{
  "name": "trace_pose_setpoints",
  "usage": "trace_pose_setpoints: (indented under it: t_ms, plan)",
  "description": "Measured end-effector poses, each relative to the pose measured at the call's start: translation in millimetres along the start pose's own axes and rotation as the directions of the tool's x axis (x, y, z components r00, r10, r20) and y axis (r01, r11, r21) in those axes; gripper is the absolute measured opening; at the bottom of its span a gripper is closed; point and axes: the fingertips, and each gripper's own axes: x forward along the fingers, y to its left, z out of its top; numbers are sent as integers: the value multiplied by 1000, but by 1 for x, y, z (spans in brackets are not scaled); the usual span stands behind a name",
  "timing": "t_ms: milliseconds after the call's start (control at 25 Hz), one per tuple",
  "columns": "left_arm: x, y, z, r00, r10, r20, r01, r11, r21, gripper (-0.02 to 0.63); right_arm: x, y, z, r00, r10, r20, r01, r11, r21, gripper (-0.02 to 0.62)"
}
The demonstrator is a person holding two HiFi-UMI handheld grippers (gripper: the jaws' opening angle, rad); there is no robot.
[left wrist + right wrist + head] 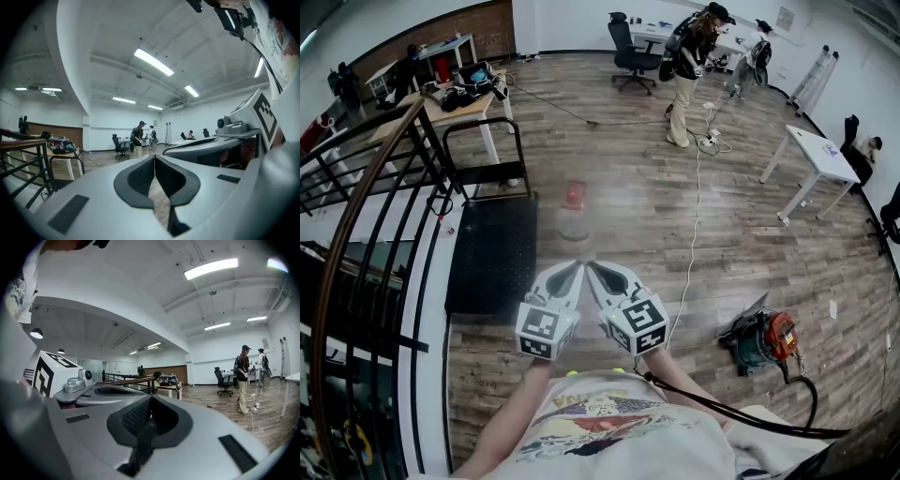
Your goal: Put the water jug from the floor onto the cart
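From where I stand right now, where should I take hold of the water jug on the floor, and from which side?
Probably the narrow neck just below the red cap. The water jug seems to stand upright straight ahead of you, and its clear body looks too wide and round to pinch. Come in level from your near side; the cart stands on its left.
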Motion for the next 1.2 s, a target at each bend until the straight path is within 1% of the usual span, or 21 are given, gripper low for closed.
trace_pose_setpoints:
  t_ms: [280, 560, 760, 920, 1200]
  plan:
    - [0, 0, -7, 1000, 5, 0, -5, 1000, -7, 12, 0, 0, -5, 1000, -1, 6, 1, 1000, 2, 20]
    - [0, 8, -9, 1000, 7, 7, -7, 1000, -4, 14, 11, -1, -10, 1000, -10, 2, 10, 1000, 18, 20]
    - [-2, 18, -14, 1000, -3, -4, 3, 1000, -9, 14, 22, 2, -14, 1000, -18, -14, 18, 1000, 21, 21]
    - [-4, 27, -13, 1000, -10, 1, 10, 1000, -11, 14, 31, 5, -14, 999, -28, -18, 28, 999, 29, 21]
    - [-11, 40, -16, 999, -43, 15, 43, 999, -7, 14, 44, 13, -22, 997, -65, -32, 66, 997, 32, 21]
